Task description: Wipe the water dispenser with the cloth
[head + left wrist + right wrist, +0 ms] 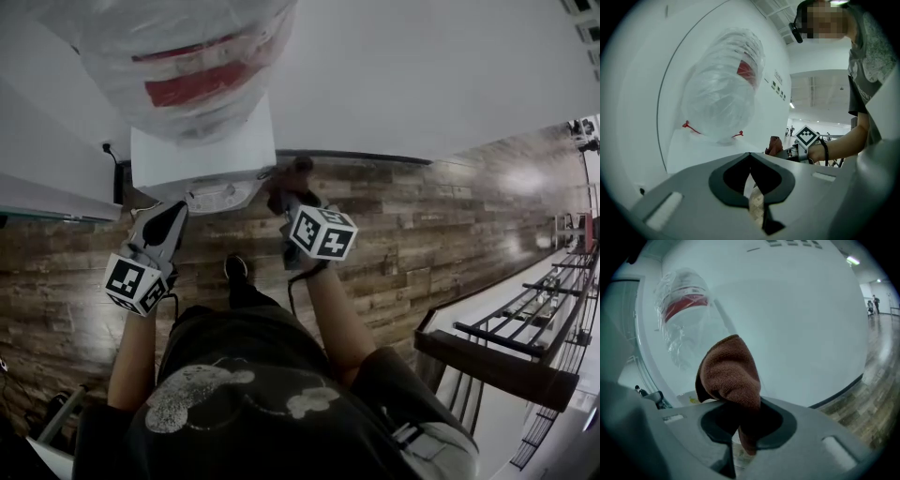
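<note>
The white water dispenser (202, 155) stands against the wall and carries a plastic-wrapped bottle (187, 66) with a red label. My right gripper (286, 192) is shut on a brown cloth (298, 172), held at the dispenser's front right corner next to its tap panel (220, 195). In the right gripper view the cloth (729, 376) bulges up out of the right gripper (740, 413), with the bottle (684, 319) behind it. My left gripper (173, 211) is just below the dispenser's left front, shut and empty. The left gripper view looks up past the left gripper (751, 159) at the bottle (722, 93) and the cloth (774, 145).
A white wall (422, 75) runs behind the dispenser over a wood-plank floor (422, 225). A black plug and cord (112, 155) sit left of the dispenser. A black railing (525, 319) drops away at the right. My shoe (235, 268) is below the dispenser.
</note>
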Available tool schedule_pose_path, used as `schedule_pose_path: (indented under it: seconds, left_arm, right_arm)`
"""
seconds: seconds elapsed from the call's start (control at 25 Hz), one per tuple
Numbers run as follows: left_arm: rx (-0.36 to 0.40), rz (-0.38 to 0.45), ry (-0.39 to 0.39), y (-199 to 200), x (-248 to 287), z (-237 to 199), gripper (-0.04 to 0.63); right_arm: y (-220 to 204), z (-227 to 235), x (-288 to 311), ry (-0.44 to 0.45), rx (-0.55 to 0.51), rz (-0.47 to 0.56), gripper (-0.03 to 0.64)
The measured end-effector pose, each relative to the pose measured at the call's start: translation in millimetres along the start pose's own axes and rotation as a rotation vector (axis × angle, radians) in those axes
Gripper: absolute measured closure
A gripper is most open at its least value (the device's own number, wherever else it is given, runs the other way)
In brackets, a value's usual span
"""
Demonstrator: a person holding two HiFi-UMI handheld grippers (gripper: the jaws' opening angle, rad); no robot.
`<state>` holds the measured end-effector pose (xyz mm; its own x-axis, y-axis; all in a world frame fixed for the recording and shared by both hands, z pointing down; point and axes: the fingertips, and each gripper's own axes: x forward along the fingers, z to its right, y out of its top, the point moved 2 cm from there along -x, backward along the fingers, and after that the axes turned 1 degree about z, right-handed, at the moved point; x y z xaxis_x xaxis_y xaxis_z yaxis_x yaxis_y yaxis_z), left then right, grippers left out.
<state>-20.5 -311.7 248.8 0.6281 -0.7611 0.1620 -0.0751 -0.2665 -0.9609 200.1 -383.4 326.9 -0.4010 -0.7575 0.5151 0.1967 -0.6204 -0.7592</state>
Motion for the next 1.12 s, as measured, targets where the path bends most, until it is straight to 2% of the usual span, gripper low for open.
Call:
schedule_pose_path:
  seconds: [0.24,0.44,0.6,0.72,0.88,1.0,1.12]
  left_arm:
    - [0.029,-0.013,-0.023,-8.4,-37.5,-17.2,0.578]
    - [0.065,0.006,-0.054,-16.7,-35.6,-20.6,0.578]
    - [0.080,0.031,-0.006,-37.5,-36.2,-41.3,0.578]
    - [0.079,0.045,0.041,-77.0,-36.6,-63.4,0.578]
    - [0.037,0.060,0.101,-149.7,-37.4,-92.4,0.578]
    - [0.069,0.028,0.131,-210.1,-34.9,-111.8,0.578]
    - [0.090,0.029,0.120,-265.3,-22.9,-128.4,0.578]
  right_arm:
    - [-15.9,-11.3,17.1,-0.023,-0.127,-0.012,0.558]
    - [-30.1,-3.3,34.8,-0.051,-0.133,-0.012,0.558]
    - [-54.3,4.0,54.8,-0.031,-0.164,-0.019,0.558]
    - [-89.0,22.2,77.5,-0.010,-0.163,-0.024,0.558]
    - [-139.0,58.0,117.4,-0.017,-0.173,-0.027,0.558]
    - [-177.6,85.8,146.9,-0.027,-0.162,-0.014,0.558]
    - [-216.3,113.0,175.9,-0.044,-0.155,0.003,0.558]
